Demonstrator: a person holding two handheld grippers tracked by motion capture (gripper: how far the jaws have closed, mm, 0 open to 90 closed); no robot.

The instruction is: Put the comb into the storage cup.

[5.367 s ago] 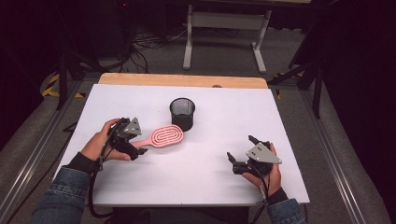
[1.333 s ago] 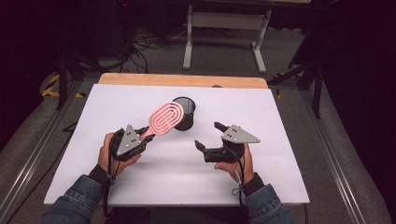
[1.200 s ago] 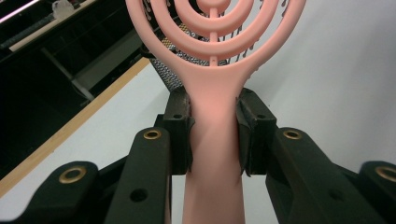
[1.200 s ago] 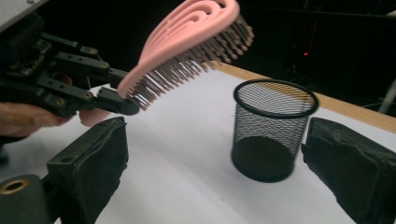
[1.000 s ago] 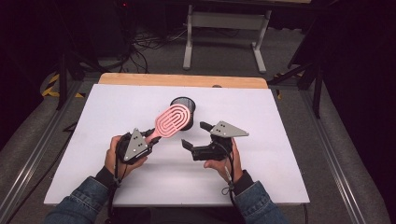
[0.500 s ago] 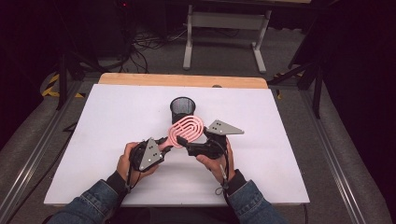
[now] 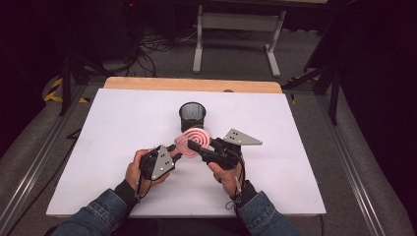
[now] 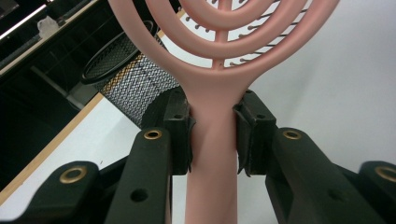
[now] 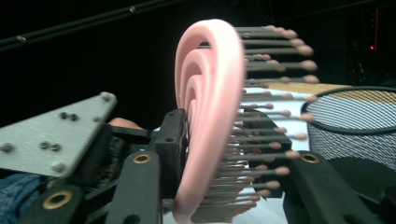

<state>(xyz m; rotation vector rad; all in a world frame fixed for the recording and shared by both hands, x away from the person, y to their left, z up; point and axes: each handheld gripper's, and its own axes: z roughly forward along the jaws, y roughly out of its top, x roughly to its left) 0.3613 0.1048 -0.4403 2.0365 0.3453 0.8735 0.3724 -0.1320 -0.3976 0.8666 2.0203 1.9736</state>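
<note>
A pink hairbrush with a round, ringed head is held off the white table, just in front of a black mesh cup. My left gripper is shut on its handle; in the left gripper view the pads squeeze the neck of the brush right below the head. My right gripper comes in from the right and its jaws have just been closing on the brush head, one pad on the smooth back and the other against the bristles. The two grippers nearly touch.
The mesh cup stands upright close behind the brush, near the table's middle. A wooden strip runs along the far edge, with a metal stand and cables on the floor beyond. White tabletop stretches to both sides of the hands.
Both hands have drawn together at the table's middle. The left gripper brought the brush rightward and a little down, and the right gripper's open jaws have closed on the brush head.
</note>
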